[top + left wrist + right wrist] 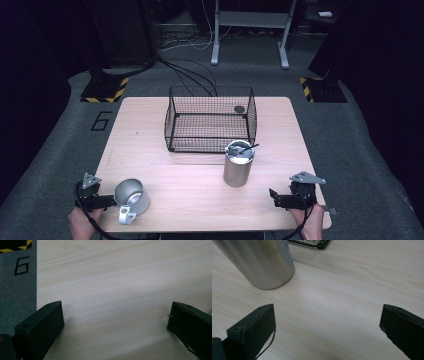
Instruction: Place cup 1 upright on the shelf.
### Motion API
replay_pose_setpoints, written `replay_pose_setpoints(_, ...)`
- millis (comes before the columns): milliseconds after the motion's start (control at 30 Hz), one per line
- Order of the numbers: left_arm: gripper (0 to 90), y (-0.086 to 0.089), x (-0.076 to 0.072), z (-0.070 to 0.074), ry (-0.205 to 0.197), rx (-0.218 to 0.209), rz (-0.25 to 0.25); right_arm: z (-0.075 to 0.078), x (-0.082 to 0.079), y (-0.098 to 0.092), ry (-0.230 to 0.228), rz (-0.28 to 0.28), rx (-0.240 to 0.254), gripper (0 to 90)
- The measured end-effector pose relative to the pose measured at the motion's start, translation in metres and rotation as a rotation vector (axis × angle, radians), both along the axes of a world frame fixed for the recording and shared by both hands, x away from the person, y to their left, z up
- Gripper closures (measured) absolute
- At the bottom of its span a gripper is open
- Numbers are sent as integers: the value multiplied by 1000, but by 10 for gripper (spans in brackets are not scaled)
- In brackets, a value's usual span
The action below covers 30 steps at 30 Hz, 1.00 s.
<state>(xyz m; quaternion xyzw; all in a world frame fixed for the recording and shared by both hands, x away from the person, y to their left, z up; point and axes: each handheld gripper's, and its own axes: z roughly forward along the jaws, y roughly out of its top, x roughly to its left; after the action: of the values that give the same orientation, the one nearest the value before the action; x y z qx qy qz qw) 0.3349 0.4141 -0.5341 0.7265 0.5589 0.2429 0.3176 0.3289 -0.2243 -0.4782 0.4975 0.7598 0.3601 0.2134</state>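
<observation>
A steel mug (pixel 132 197) with its handle toward the table's front edge sits at the front left, its opening facing up. My left gripper (pixel 97 200) is just left of it, open, with bare wood between the jaws of the left gripper (pixel 115 315). A tall steel tumbler (pixel 238 165) with a lid and a black straw stands near the middle. In the right gripper view the tumbler (pixel 262 262) is ahead and to the left. My right gripper (pixel 292 197) rests at the front right, and the right gripper (pixel 325 315) is open on nothing.
A black wire basket (pixel 210 145) stands open-topped behind the tumbler at the table's back middle; its corner (pixel 317 243) shows beyond the tumbler. Grey carpet with a painted "6" (pixel 21 265) lies past the table's left edge. Stands and cables sit on the floor behind.
</observation>
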Motion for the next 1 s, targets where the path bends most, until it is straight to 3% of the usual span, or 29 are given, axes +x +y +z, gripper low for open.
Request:
replay_pose_setpoints(733, 7, 1, 0, 0, 4, 0, 5, 34, -3, 41, -43, 150, 28, 0)
replay_pose_setpoints(1000, 10, 1, 0, 0, 0, -9, 9, 39, 3, 55, -26, 193, 33, 0)
